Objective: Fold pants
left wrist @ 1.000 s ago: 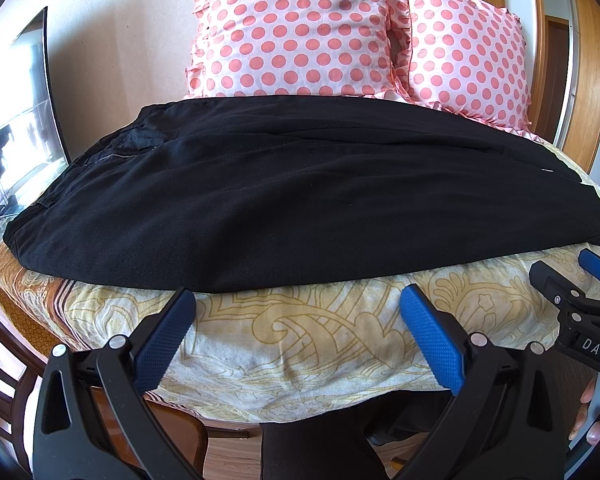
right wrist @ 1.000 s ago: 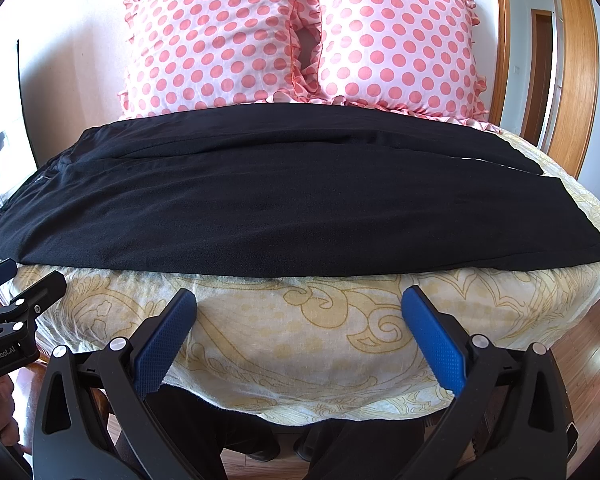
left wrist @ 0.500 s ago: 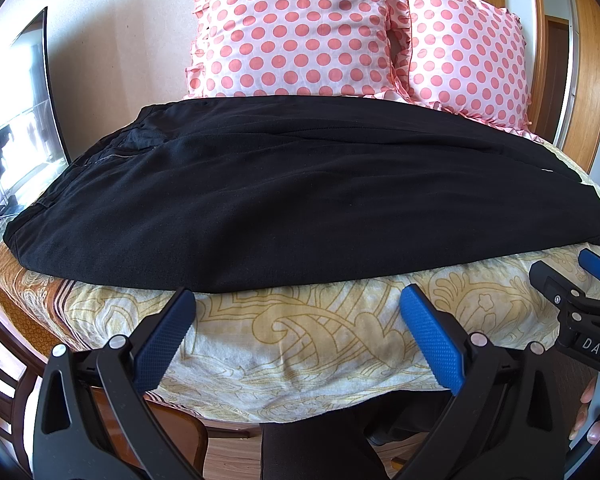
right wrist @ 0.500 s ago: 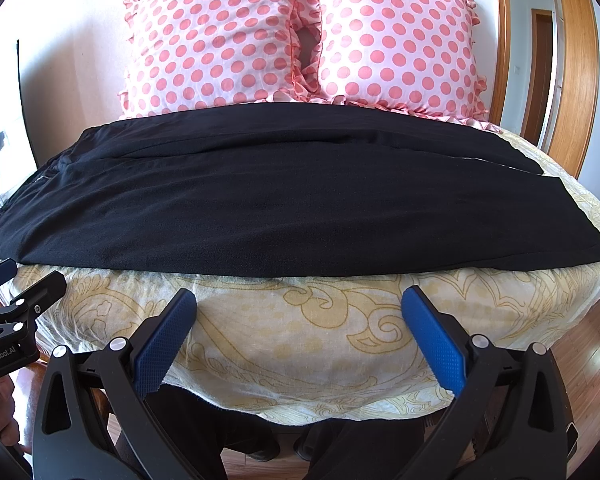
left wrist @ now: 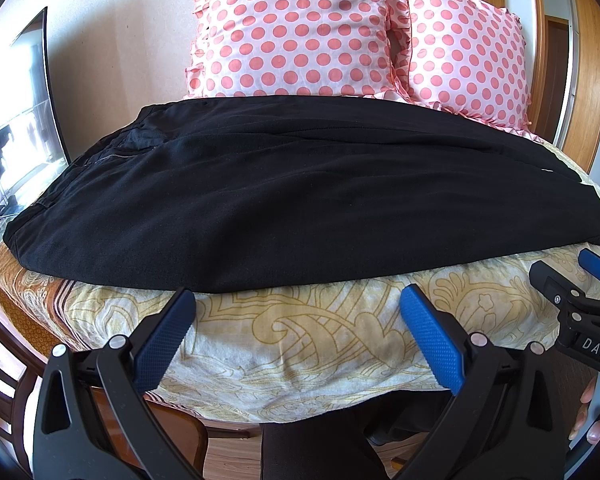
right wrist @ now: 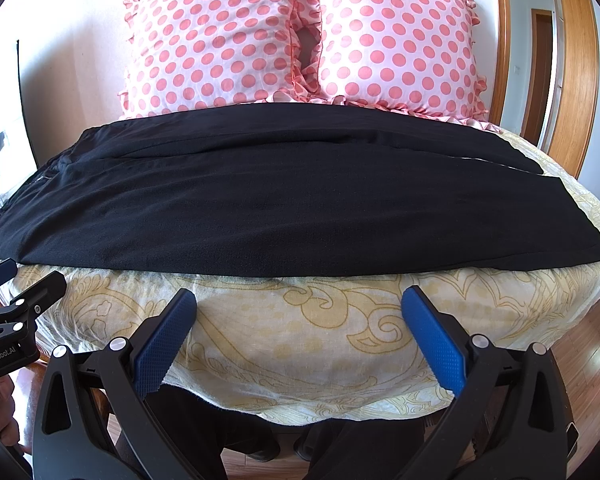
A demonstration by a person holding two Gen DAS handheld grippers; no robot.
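Black pants (left wrist: pixel 284 200) lie flat across the bed, waistband at the left, leg ends at the right; they also show in the right wrist view (right wrist: pixel 276 208). My left gripper (left wrist: pixel 296 312) is open and empty, just short of the pants' near edge, towards the waist half. My right gripper (right wrist: pixel 300 312) is open and empty, just short of the near edge, towards the leg half. Each gripper shows at the edge of the other's view: the right one (left wrist: pixel 572 292) and the left one (right wrist: pixel 20 300).
The bed has a cream and gold patterned cover (left wrist: pixel 320 340). Two pink polka-dot pillows (right wrist: pixel 300 40) stand against the wall behind the pants. A glass panel (left wrist: pixel 12 120) stands at the left. Wooden door frames (right wrist: pixel 576 80) are at the right. Wood floor (right wrist: pixel 592 344) lies below.
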